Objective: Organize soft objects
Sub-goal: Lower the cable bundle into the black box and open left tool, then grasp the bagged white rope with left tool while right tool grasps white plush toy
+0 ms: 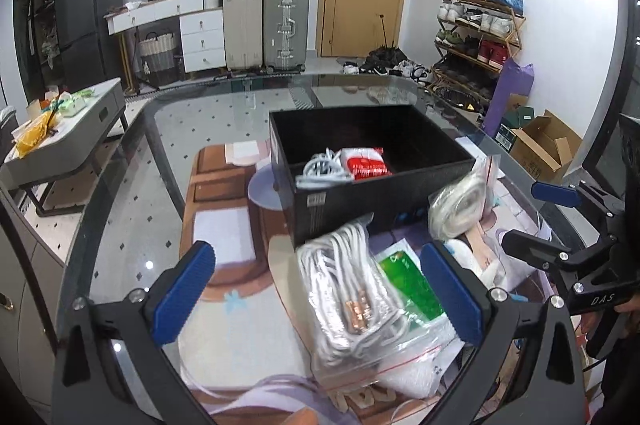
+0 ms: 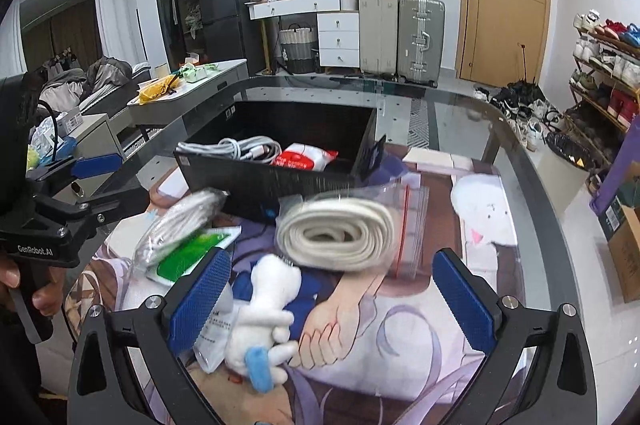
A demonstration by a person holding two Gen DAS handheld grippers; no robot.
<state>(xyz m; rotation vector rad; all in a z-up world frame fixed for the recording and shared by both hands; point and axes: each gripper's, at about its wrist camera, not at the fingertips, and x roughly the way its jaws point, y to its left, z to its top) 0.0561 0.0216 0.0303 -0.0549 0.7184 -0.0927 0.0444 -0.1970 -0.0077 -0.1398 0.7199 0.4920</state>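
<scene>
- Black open cardboard box [image 1: 384,193] stands on the glass tabletop [image 1: 132,225], holding a white coiled cable [image 1: 320,167] and a red-and-white packet [image 1: 366,163].
- Left claw [image 1: 320,289] is spread wide and empty over a clear zip bag of white cord [image 1: 352,297].
- Right claw [image 2: 332,301] is released too, above a cream rolled strap in a bag [image 2: 340,233] and a white plush toy [image 2: 264,317].

box [image 1: 360,201]: black
cable [image 1: 352,289]: white
packet [image 2: 304,157]: red and white
roll [image 2: 340,237]: cream
toy [image 2: 260,317]: white, blue patch
pads [image 2: 200,301]: blue, dotted
mat [image 2: 400,325]: cartoon print
</scene>
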